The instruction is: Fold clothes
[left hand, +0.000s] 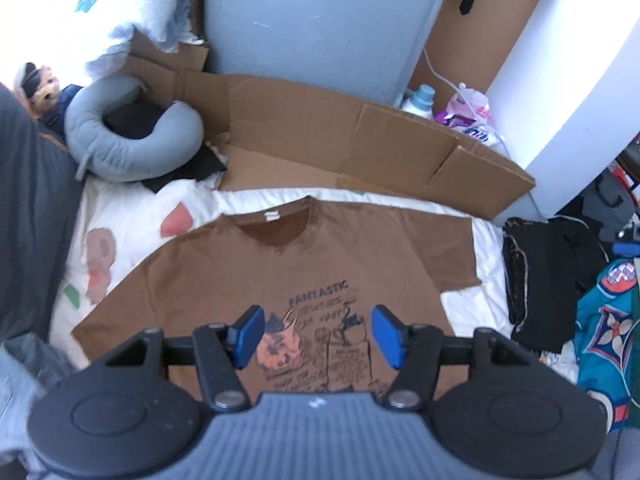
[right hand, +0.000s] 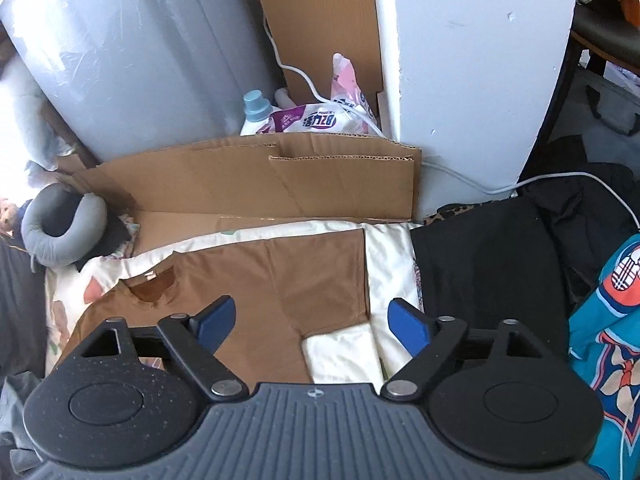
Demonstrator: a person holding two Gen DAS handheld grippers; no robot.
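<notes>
**Brown T-shirt, laid flat — fold not begun**

Bedding: a cream patterned quilt (left hand: 116, 216) serves as the work area, backed by flattened cardboard (left hand: 320, 128) and a grey wrapped mattress (left hand: 312, 20).

Item: brown T-shirt (left hand: 248, 276), spread face up, printed front showing, collar toward the cardboard, both sleeves out.

Left hand-held gripper (left hand: 318, 334): jaws wide apart, holding nothing, above the chest print.

Right hand-held gripper (right hand: 310, 326): jaws wide apart, empty, above the sleeve (right hand: 320, 272) and side seam on that side.

Handling note: the step in hand looks like the first lengthwise fold. Likely best to pinch shoulder and hem on one side, lift only a little, and carry the edge across in one line so the sleeve tucks in without wrinkling.

Clearances: black clothing (right hand: 480, 272) lies just beside the quilt's right edge; a grey neck pillow (left hand: 132, 136) sits off the far left corner. Open quilt shows around the collar and both sleeves — adequate room.
</notes>
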